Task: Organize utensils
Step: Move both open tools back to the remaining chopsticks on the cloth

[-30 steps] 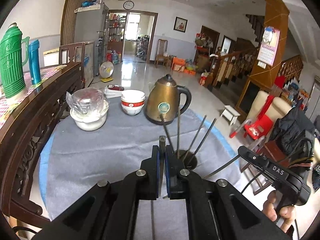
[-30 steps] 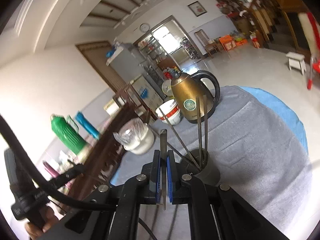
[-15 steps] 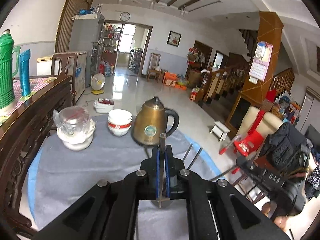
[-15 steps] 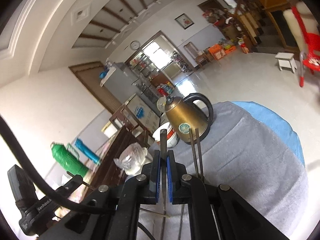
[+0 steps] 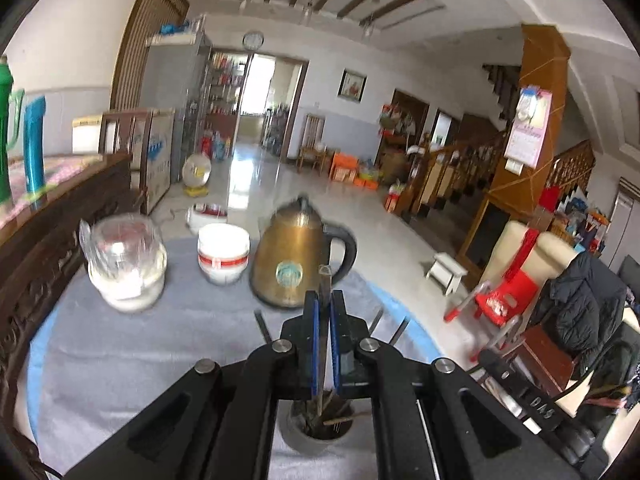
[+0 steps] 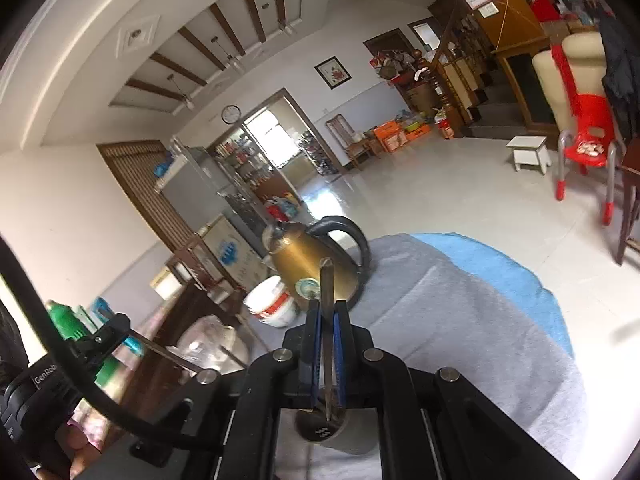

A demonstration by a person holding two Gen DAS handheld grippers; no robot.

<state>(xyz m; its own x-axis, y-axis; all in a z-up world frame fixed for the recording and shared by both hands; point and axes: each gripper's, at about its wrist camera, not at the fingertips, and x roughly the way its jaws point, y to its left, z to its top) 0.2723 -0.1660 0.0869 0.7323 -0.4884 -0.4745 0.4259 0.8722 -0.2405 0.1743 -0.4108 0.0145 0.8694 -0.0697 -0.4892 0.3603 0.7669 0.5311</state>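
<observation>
My left gripper (image 5: 325,320) is shut on a thin metal chopstick (image 5: 325,280) that stands upright between its blue pads. Right below the jaws sits the dark grey holder (image 5: 298,438) with several more chopsticks leaning in it. Seen from the right wrist, my right gripper (image 6: 327,320) is shut on another metal chopstick (image 6: 326,280). Its lower end hangs over the mouth of the same holder (image 6: 352,442). The left gripper's body shows at the left edge of the right wrist view, a hand under it.
The round table wears a grey cloth (image 5: 120,352) over blue. A brass kettle (image 5: 294,264), stacked white bowls (image 5: 223,254) and a plastic-wrapped jar (image 5: 124,264) stand at the back. A carved wooden bench (image 5: 48,248) runs along the left. The table edge (image 6: 532,280) curves off to the right.
Both views have closed in on the holder, which slid from ahead of the jaws to right under them. The right view has also swung to the right. Both grips are unchanged.
</observation>
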